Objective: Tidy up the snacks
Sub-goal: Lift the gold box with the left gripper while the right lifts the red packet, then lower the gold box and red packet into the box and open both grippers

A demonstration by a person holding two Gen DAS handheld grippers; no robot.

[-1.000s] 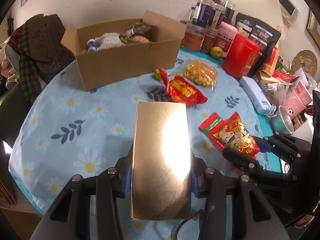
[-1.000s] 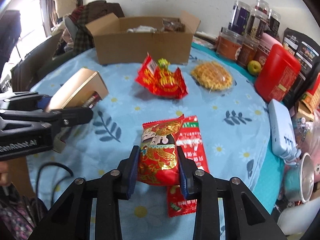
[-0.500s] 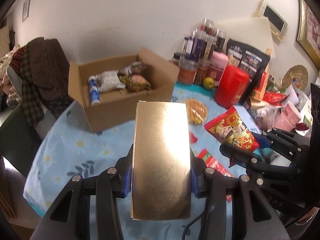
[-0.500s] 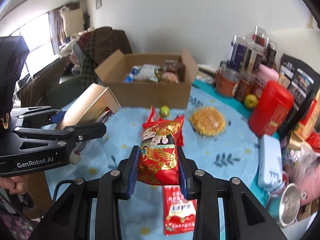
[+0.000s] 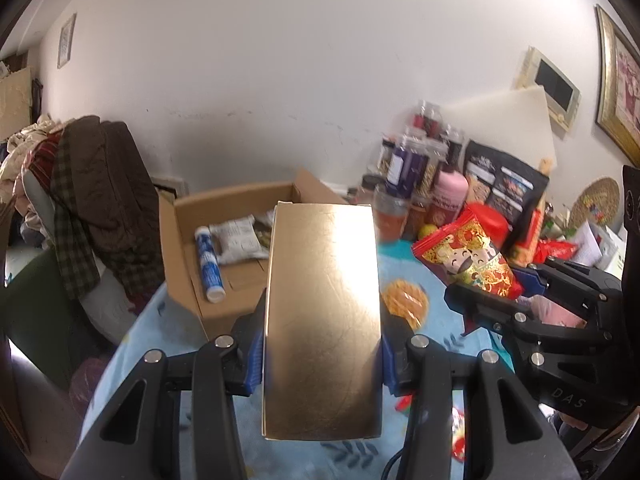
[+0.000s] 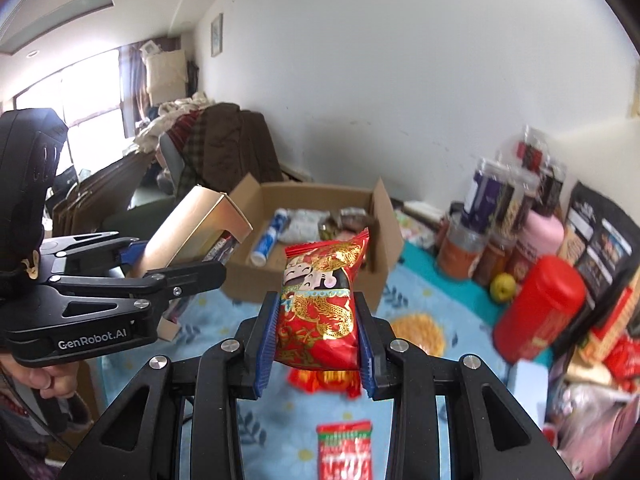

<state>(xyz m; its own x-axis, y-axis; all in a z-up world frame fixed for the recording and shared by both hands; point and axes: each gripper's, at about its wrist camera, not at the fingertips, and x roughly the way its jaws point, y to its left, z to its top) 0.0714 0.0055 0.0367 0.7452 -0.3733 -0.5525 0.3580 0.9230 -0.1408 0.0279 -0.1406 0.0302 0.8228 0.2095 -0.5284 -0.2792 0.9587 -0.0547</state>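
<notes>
My left gripper [image 5: 320, 354] is shut on a shiny gold box [image 5: 322, 320], held lengthwise above the blue flowered tablecloth [image 5: 436, 336]. In the right wrist view the same gold box [image 6: 192, 224] shows an open end, with the left gripper [image 6: 176, 260] around it. My right gripper [image 6: 316, 344] is shut on a red and gold snack bag [image 6: 320, 300], upright between the blue pads. That bag [image 5: 468, 256] and the right gripper [image 5: 496, 284] appear at the right of the left wrist view. Behind both stands an open cardboard box [image 6: 248, 280] holding a blue and white tube [image 5: 208, 264] and packets.
Jars, a pink bottle and a red canister [image 6: 540, 312] crowd the table's right side, beside a green fruit [image 6: 503, 286]. A yellow waffle pack [image 6: 418, 330] and red packets [image 6: 344, 452] lie on the cloth. A chair piled with clothes [image 5: 92, 200] stands at the left.
Both grippers have risen off the table with their loads. The views have tilted up, so the wall fills more of them and the cardboard box sits lower and closer.
</notes>
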